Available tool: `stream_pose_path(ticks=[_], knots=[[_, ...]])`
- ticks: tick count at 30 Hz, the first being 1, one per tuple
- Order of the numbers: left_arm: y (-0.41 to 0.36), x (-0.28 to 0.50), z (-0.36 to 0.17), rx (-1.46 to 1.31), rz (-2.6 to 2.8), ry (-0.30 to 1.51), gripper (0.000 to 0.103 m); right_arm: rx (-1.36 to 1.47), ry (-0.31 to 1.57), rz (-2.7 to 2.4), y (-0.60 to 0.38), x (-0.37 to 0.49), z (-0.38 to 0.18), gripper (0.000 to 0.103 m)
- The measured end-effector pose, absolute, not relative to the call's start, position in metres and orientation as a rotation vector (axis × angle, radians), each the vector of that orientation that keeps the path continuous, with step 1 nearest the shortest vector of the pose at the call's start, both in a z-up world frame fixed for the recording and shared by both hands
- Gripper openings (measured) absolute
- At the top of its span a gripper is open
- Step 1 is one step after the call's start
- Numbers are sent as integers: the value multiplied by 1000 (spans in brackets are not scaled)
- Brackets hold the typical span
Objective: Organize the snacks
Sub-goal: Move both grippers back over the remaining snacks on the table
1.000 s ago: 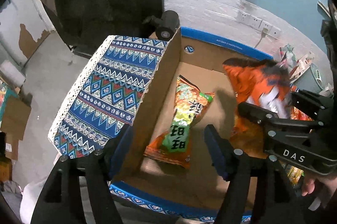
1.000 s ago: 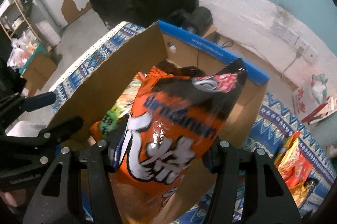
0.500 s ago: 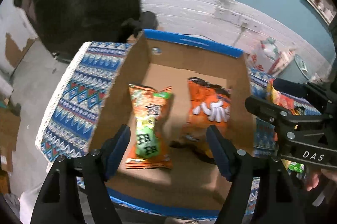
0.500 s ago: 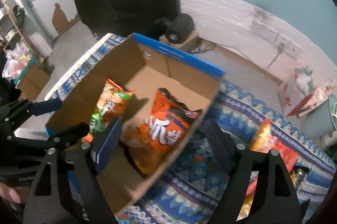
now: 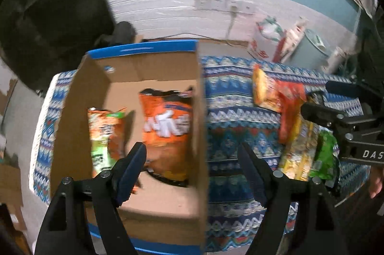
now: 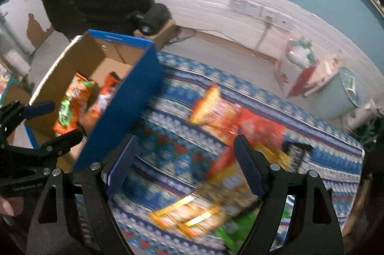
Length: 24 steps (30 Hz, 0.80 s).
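A cardboard box [image 5: 79, 111] with a blue rim stands on the patterned cloth [image 5: 228, 120]. Inside lie an orange chip bag [image 5: 168, 127] and an orange-and-green snack bag [image 5: 105, 132]. My left gripper [image 5: 192, 159] hangs open over the box's right wall, holding nothing. My right gripper [image 6: 186, 154] is open and empty above the cloth, to the right of the box [image 6: 124, 106]. A pile of snack bags [image 6: 216, 115] lies on the cloth beyond and under the right fingers; the same pile [image 5: 288, 115] shows at the right of the left wrist view. Both views are blurred.
Past the table stand a white-and-red carton [image 6: 297, 65], a grey bin [image 6: 340, 91] and a black device on a small box [image 6: 153, 19]. The right gripper's body [image 5: 348, 125] shows at the right edge of the left wrist view. A white wall with sockets runs behind.
The right gripper let go of the orange chip bag, which now lies in the box. Both grippers swung right, away from the box and toward the snack pile.
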<state>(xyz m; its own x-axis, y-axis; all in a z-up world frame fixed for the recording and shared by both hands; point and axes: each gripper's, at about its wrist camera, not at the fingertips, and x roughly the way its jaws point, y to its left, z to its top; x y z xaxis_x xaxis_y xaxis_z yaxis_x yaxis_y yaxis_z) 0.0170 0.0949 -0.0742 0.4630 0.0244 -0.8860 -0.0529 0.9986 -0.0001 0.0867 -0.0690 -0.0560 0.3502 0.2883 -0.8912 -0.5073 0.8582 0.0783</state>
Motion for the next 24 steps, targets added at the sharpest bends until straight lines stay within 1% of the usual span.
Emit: stream_pose_path(ticks=[10, 24], knots=[[24, 27, -89, 9, -106, 1138, 80, -206, 1145, 413, -148, 78, -64, 82], [-33, 38, -120, 78, -184, 1217, 80, -147, 1298, 189, -229, 52, -113, 82]])
